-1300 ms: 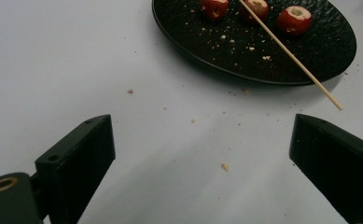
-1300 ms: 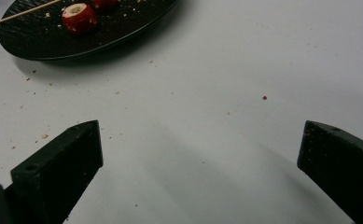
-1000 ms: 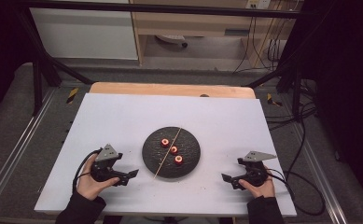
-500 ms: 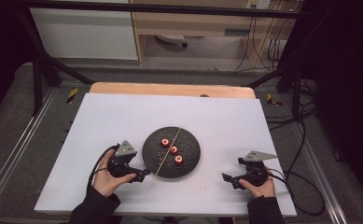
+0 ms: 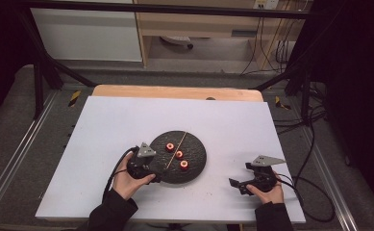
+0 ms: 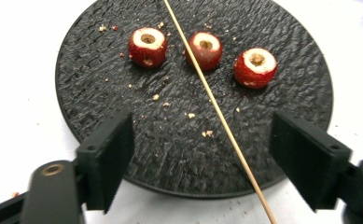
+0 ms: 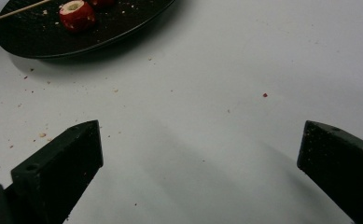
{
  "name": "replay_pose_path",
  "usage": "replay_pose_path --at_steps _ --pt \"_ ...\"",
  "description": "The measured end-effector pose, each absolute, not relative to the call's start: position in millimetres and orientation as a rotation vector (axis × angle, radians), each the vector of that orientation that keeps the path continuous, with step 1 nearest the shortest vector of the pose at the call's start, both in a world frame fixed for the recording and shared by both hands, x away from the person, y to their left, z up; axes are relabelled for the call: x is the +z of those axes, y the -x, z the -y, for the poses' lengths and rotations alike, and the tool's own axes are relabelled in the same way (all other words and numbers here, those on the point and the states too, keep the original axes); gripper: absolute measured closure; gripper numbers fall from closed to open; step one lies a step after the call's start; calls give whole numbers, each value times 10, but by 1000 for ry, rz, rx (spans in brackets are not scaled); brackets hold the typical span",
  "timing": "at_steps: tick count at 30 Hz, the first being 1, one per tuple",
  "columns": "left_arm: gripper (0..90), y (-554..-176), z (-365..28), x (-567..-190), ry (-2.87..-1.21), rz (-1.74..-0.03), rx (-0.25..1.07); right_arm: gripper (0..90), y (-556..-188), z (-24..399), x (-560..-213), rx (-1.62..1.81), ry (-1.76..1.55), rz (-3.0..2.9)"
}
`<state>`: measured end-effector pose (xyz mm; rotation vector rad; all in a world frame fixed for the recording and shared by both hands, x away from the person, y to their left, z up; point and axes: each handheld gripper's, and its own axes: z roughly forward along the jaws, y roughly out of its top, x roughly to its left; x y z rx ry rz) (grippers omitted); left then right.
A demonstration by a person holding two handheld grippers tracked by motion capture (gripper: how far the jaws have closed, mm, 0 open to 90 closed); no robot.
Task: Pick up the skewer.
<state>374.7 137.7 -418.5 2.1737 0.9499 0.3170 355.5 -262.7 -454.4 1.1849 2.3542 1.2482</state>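
Note:
A black round plate (image 5: 195,144) (image 6: 100,93) holds three red cored fruits (image 5: 179,154) (image 6: 205,49) in a row. A thin wooden skewer (image 5: 176,150) (image 6: 207,88) lies across them. My left gripper (image 5: 156,169) (image 6: 202,140) is at the plate's near-left edge, low over it. Its jaws are open and have just been closing. The skewer's near end runs between them, touching neither pad. My right gripper (image 5: 240,175) (image 7: 200,140) rests open on the white table to the right of the plate, with nothing between its jaws. The right gripper view catches the plate's edge (image 7: 100,32) and one fruit (image 7: 77,14).
The white tabletop (image 5: 127,120) lies around the plate, with a wooden strip (image 5: 175,92) at its far edge. Crumbs dot the plate and the table near it. Cables trail from both grippers toward the near edge.
My left gripper has moved right across the table to the plate's edge, and its jaws now stand over the skewer's near end. The right gripper has stayed put.

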Motion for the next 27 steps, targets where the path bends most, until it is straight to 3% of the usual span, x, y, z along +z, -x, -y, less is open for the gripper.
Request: replay_pose_path --at_steps 17,27 --pt "575 -3797 -1143 -4262 -2187 -1020 324 8 -3557 2628 -4544 1250 -1187 -2357" --pt "707 -3782 -1042 -4297 -2225 -1049 341 8 -3556 2624 -4547 1250 -1193 -2358"
